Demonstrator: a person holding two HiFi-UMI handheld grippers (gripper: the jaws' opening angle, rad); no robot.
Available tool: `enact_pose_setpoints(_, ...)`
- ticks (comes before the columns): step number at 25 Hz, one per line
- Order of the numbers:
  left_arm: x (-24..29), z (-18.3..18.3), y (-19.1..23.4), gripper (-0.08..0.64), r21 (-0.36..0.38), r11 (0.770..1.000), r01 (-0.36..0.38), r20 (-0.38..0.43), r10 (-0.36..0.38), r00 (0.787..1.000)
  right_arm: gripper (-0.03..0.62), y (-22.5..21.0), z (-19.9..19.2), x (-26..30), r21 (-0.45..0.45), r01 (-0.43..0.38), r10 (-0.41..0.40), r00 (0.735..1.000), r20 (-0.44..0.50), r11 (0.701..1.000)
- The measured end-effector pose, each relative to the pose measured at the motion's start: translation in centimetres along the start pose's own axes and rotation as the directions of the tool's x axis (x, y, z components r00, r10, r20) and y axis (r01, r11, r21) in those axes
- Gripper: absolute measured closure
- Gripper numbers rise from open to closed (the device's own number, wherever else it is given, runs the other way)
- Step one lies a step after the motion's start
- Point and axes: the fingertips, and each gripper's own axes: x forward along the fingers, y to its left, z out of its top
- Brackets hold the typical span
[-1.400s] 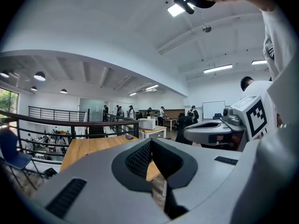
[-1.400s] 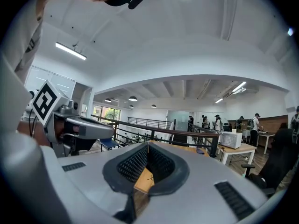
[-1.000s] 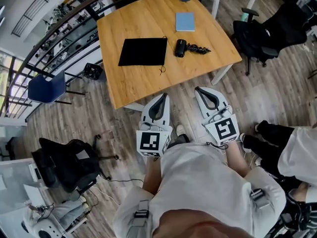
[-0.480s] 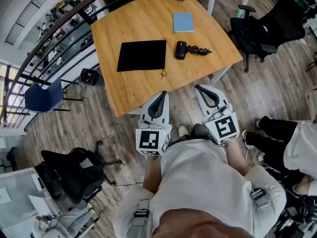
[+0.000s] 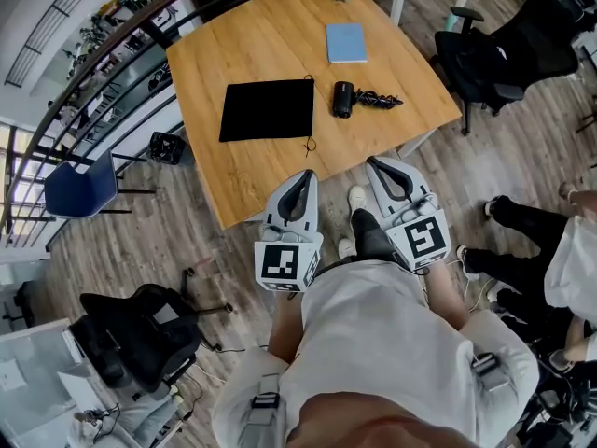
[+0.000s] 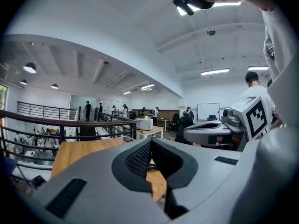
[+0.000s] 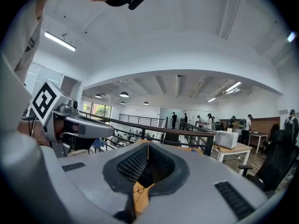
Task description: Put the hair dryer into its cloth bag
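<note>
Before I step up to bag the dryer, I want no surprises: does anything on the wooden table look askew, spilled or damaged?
Nothing stands out. The flat black cloth bag lies smooth on the wooden table. The black hair dryer sits apart at its right, its cord bundled. The light blue notebook lies flat behind them.

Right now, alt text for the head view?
From above, a person holds the left gripper and right gripper, both shut and empty, near the front edge of a wooden table. On it lie a black cloth bag and, apart to its right, a black hair dryer; a blue notebook lies farther back.
</note>
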Motion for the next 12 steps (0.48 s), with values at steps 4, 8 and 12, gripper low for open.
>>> enact_pose_setpoints(4, 1.7, 0.0, 0.9, 0.541, 0.002, 1.0, 0.0, -0.005, 0.0, 1.0, 0.571, -1.1, -0.3, 1.6, 0.004, -0.007, 0.007, 1.0, -0.006, 1.0)
enact_pose_setpoints(8, 3.7, -0.1, 2.1, 0.541, -0.004, 1.0, -0.008, -0.013, 0.008, 1.0, 0.571, -2.4, -0.7, 3.7, 0.003, -0.018, 0.018, 1.0, -0.013, 1.0)
enact_pose_setpoints(12, 5.9, -0.2, 3.6, 0.541, -0.006, 1.0, -0.021, -0.019, 0.021, 1.0, 0.571, -3.6, -1.0, 5.8, 0.007, -0.038, 0.038, 0.999, -0.014, 0.999)
